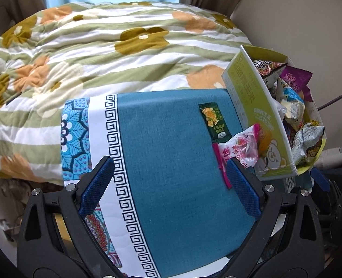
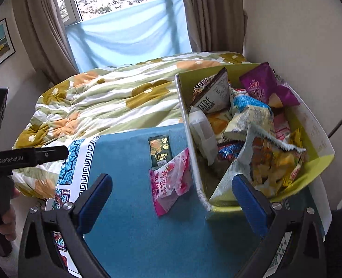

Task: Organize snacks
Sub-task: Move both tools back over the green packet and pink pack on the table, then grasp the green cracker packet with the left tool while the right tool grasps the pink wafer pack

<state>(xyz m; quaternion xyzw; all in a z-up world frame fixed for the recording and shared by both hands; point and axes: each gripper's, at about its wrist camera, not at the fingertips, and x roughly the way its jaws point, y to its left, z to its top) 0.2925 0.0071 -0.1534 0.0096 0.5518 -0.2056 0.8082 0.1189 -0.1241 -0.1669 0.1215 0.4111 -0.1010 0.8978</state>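
A green cardboard box (image 1: 252,106) (image 2: 189,125) full of snack bags stands at the right of the blue tablecloth (image 1: 166,150) (image 2: 129,185). A dark green cracker packet (image 1: 213,120) (image 2: 159,149) lies flat on the cloth beside the box. A pink candy bag (image 1: 238,148) (image 2: 171,180) leans against the box's side wall. My left gripper (image 1: 171,176) is open and empty, low over the cloth, its right finger close to the pink bag. My right gripper (image 2: 173,190) is open and empty, straddling the box's near corner. The left gripper's body (image 2: 27,155) shows at the right wrist view's left edge.
A floral quilt (image 1: 101,58) (image 2: 101,97) covers the bed behind the cloth. A wall (image 2: 298,34) stands right of the box. Curtains (image 2: 45,30) and a window are at the back. The cloth's patterned border (image 1: 110,139) runs along its left side.
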